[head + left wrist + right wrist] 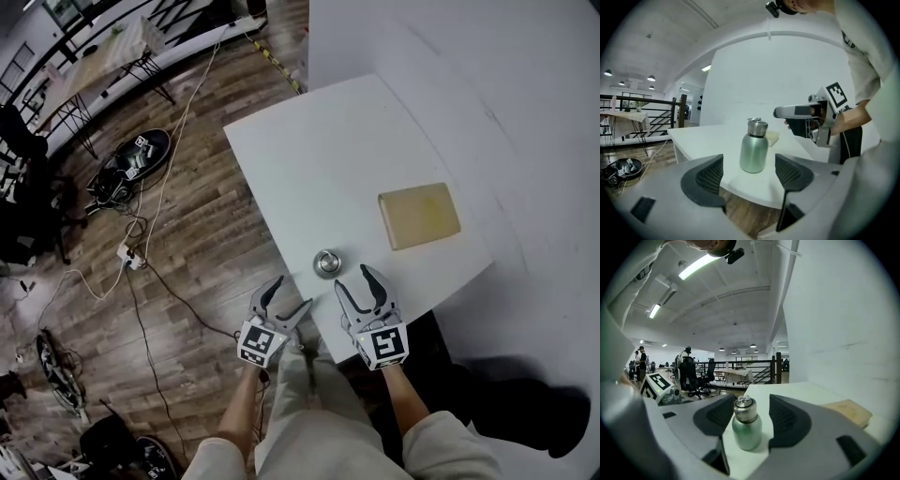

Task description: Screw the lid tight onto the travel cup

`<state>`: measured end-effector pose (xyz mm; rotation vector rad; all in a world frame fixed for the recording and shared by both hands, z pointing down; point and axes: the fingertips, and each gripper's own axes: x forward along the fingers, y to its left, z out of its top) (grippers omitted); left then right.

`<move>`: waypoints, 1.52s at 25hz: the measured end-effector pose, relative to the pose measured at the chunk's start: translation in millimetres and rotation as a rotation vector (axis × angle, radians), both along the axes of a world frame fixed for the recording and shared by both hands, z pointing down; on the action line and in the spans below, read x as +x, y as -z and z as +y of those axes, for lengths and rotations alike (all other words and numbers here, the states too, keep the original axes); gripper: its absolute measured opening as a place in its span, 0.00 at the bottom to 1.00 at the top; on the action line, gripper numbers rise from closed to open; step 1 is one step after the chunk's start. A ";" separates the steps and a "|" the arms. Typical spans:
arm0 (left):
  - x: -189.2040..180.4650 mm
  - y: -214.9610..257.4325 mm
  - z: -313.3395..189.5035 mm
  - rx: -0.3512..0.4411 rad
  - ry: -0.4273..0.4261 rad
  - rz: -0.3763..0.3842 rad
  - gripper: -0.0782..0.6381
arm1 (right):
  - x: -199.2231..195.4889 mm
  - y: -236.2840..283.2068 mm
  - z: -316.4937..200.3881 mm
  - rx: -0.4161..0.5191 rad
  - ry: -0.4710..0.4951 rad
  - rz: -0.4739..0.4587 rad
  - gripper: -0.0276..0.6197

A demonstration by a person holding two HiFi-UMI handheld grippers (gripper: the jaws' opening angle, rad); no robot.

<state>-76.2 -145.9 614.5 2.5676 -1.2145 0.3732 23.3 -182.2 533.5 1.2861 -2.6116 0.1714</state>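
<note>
A small green-steel travel cup (327, 262) stands upright near the front edge of the white table (328, 169), with its silver lid (757, 126) on top. My left gripper (289, 298) hovers off the table's front-left edge, open and empty, with the cup (753, 152) a short way ahead of it. To the cup's right my right gripper (354, 279) is open too. In the right gripper view the cup (746, 430) shows in the gap just ahead of the right gripper (752, 401), and neither pad touches it.
A tan flat block (419, 216) lies on the table behind and right of the cup. A white wall borders the table on the right. Cables and gear (127, 164) lie on the wooden floor to the left.
</note>
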 end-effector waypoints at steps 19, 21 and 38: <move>-32.5 134.4 46.1 0.087 0.150 0.006 0.12 | 50.1 83.2 49.6 0.046 -0.072 0.002 0.04; -34.6 147.8 46.9 0.093 0.153 -0.001 0.12 | 54.5 93.8 52.7 0.056 -0.080 0.005 0.04; -32.0 196.7 60.1 0.176 0.162 -0.006 0.12 | 85.9 124.6 86.0 0.109 -0.124 0.013 0.04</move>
